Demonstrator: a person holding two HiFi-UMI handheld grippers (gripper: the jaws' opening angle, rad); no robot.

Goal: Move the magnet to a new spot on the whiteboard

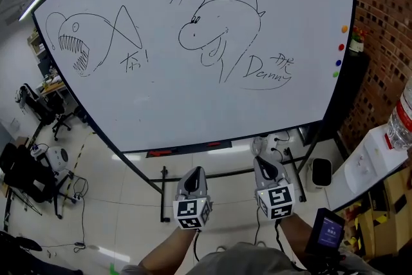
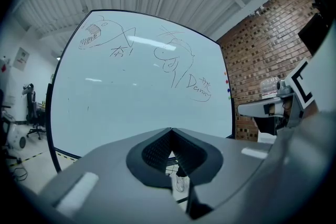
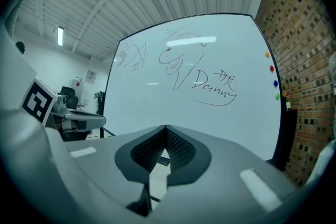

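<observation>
Hanging low in front of the person, the left gripper (image 1: 194, 172) and the right gripper (image 1: 266, 164) both sit under the bottom edge of the whiteboard (image 1: 193, 106), well apart from its writing surface. Each gripper view shows its jaws with the tips pressed together and nothing between them, only floor and the board's stand visible through the gap lower down. Four small round magnets cling to the board in a loose column close to its right edge: an orange magnet (image 1: 344, 29) on top, then a red magnet (image 1: 341, 47), a blue magnet (image 1: 338, 63) and a green magnet (image 1: 335, 74). The task sentence does not say which one is meant, and nothing in the pictures singles one out. With every magnet on the board and both grippers empty and far from them, I judge that no carrying step is in hand. The scene fits equally a pause ahead of a reach for one of the four and a pause with a magnet already parked in a different place and the grippers drawn down. Should a reach follow, the right gripper is the nearer one. It would need to rise up and to the right, open its jaws, and close squarely round a small, shallow disc that the board grips magnetically.
</observation>
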